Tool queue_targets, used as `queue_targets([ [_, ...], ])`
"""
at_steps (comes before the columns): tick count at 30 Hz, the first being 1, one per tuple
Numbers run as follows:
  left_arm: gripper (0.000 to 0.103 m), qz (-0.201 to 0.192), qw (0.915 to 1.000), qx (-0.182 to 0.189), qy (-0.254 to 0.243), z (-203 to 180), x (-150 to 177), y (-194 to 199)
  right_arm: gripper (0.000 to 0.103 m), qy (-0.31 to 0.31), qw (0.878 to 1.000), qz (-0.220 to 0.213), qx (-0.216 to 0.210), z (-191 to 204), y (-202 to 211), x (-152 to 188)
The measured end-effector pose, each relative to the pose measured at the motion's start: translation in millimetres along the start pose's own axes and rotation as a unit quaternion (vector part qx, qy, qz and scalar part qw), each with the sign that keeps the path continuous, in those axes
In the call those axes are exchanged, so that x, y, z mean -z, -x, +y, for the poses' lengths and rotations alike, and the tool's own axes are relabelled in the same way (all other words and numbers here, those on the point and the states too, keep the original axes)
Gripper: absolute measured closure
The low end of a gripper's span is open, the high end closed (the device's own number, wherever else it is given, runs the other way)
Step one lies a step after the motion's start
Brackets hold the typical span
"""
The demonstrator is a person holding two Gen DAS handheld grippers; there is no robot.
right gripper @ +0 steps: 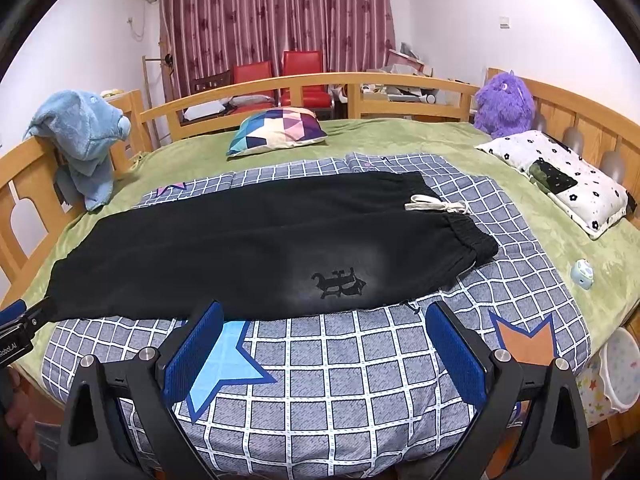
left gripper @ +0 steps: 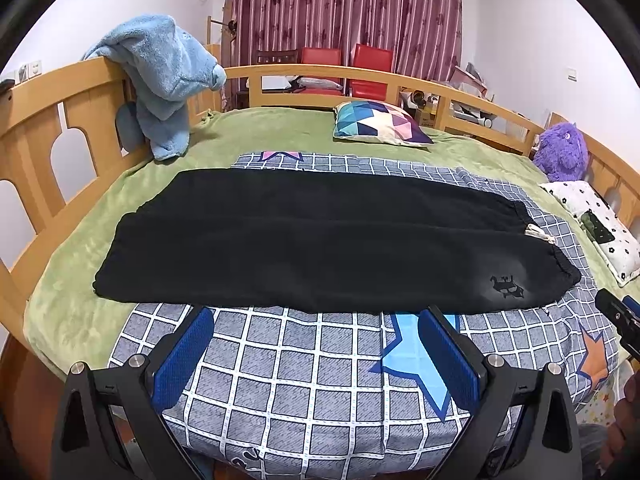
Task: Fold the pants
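Lying flat across the checked quilt [left gripper: 320,360] on the bed, the black pants [left gripper: 312,236] run lengthwise from left to right, legs side by side, waistband [right gripper: 472,236] to the right and hems to the left. Both grippers hover over the quilt just short of the near edge of the cloth, touching nothing. The left gripper [left gripper: 316,344] has its jaws spread wide and empty; the right gripper [right gripper: 324,344] is the same, jaws spread with only quilt between the blue pads [right gripper: 192,356].

Several things could spoil the fold. The pants lie on a soft quilt, so a low pinch may well catch the quilt along with the hem or waistband and drag the bedding up. Pinching only the top layer would let the lower layer stay behind and leave a crooked fold. The cloth looks thick and limp, so if one side is lifted ahead of the other, the legs could slide apart. The white drawstring [right gripper: 436,204] trails loose off the waistband and may snag in the jaws or end up bunched inside the fold. Nearby, the white pillow [right gripper: 560,180] and a small round toy [right gripper: 582,275] sit well apart and seem unlikely to interfere.

As for writing, a dark stylised emblem [right gripper: 338,282] sits on the near leg below the waistband; its shapes are not readable as letters. A white label on the left gripper's body, at the edge of the right wrist view, appears to read "RoboLAI" [right gripper: 10,348], partly cut off.
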State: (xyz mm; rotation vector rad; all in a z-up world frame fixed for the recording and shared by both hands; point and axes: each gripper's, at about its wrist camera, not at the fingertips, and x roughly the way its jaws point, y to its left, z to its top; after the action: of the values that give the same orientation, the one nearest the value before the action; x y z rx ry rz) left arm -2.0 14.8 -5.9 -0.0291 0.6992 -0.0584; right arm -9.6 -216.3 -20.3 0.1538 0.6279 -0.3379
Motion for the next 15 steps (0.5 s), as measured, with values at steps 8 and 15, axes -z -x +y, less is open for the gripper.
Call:
queue_targets([
  [8, 0.0, 0.001, 1.0, 0.0, 0.002, 2.5, 0.6, -0.3, 0.003, 0.004, 1.0, -0.004, 0.003, 1.0, 0.9, -0.7],
  [15, 0.0, 0.001, 1.0, 0.0, 0.003, 4.1, 1.2, -0.7, 0.003, 0.004, 1.0, -0.004, 0.004, 3.1, 2.0, -0.4],
])
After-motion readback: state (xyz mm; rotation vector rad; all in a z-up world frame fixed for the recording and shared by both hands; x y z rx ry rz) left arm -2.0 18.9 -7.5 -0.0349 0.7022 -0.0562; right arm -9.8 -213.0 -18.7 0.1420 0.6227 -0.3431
